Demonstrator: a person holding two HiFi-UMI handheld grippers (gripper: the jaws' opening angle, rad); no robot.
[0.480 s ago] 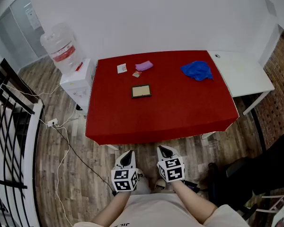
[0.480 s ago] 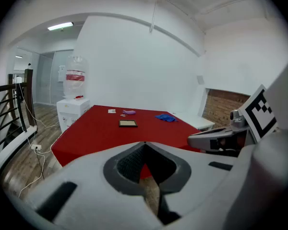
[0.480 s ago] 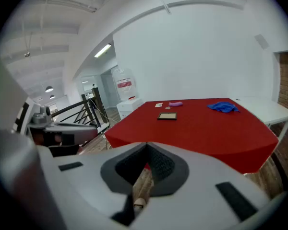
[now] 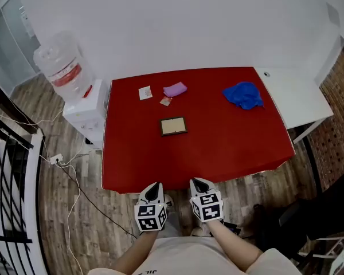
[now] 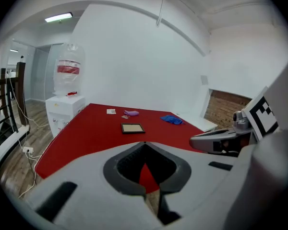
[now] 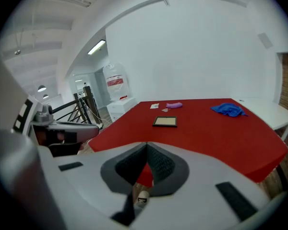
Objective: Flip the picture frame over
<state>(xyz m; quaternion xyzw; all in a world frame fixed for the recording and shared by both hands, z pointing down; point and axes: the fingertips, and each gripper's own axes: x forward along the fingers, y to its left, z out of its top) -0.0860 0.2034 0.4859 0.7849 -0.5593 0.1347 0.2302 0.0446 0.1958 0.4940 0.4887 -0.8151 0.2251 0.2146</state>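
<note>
A small dark-framed picture frame (image 4: 174,126) lies flat on the red table (image 4: 229,145), its tan panel facing up; it also shows in the left gripper view (image 5: 132,128) and the right gripper view (image 6: 165,121). Both grippers hang side by side below the table's near edge, well short of the frame. My left gripper (image 4: 153,188) is shut with nothing in it. My right gripper (image 4: 197,183) is shut and empty too. In each gripper view the jaws meet at a closed tip (image 5: 144,143) (image 6: 146,144).
On the far part of the table lie a white card (image 4: 145,92), a purple cloth (image 4: 175,89), a small tan packet (image 4: 165,101) and a crumpled blue cloth (image 4: 243,94). A water dispenser (image 4: 69,85) stands left, a white table (image 4: 295,96) right, railing (image 4: 11,182) at far left.
The head view has shifted so the table sits slightly lower and nearer the grippers. Both grippers stay shut in the same spot of the picture.
</note>
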